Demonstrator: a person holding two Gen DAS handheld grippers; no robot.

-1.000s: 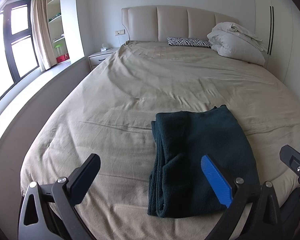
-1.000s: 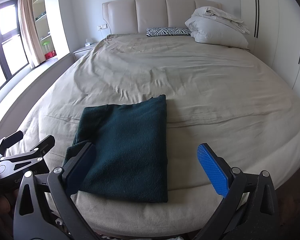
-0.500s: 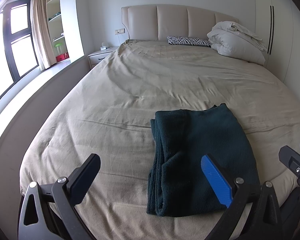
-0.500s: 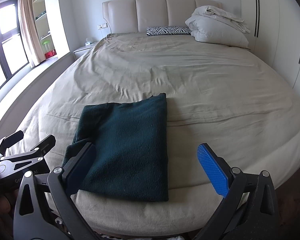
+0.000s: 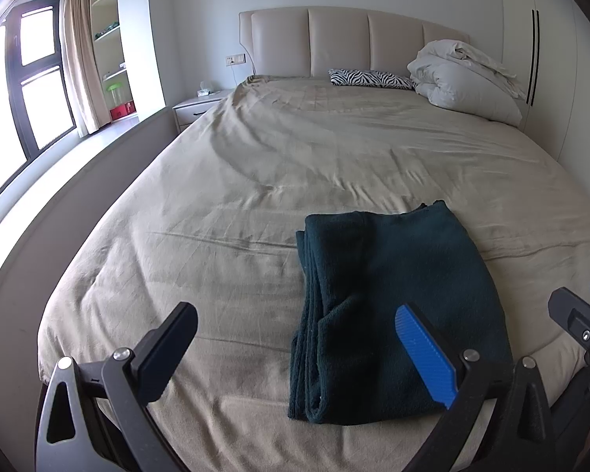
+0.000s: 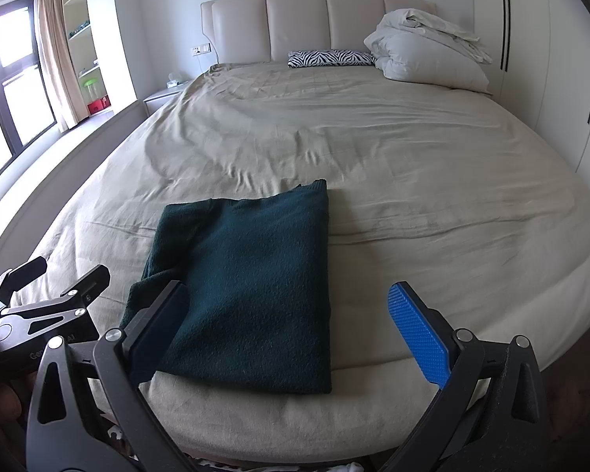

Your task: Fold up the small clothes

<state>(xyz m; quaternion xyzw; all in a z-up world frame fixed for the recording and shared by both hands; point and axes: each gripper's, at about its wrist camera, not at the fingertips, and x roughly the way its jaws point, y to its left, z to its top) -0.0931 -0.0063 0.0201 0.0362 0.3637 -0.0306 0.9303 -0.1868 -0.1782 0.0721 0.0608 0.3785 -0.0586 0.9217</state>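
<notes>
Now both grippers hover low over the bed's (image 5: 224, 181) near edge, level and pointing at the headboard. Left gripper (image 5: 295, 330) at 7 o'clock of the one folded cloth (image 5: 397, 291) has its jaws wide apart, empty. Right gripper (image 6: 291, 310) at 5 o'clock also gapes, holding nothing. One zebra pillow (image 6: 330, 58) and one white duvet (image 6: 424, 55) lie at 12.
</notes>
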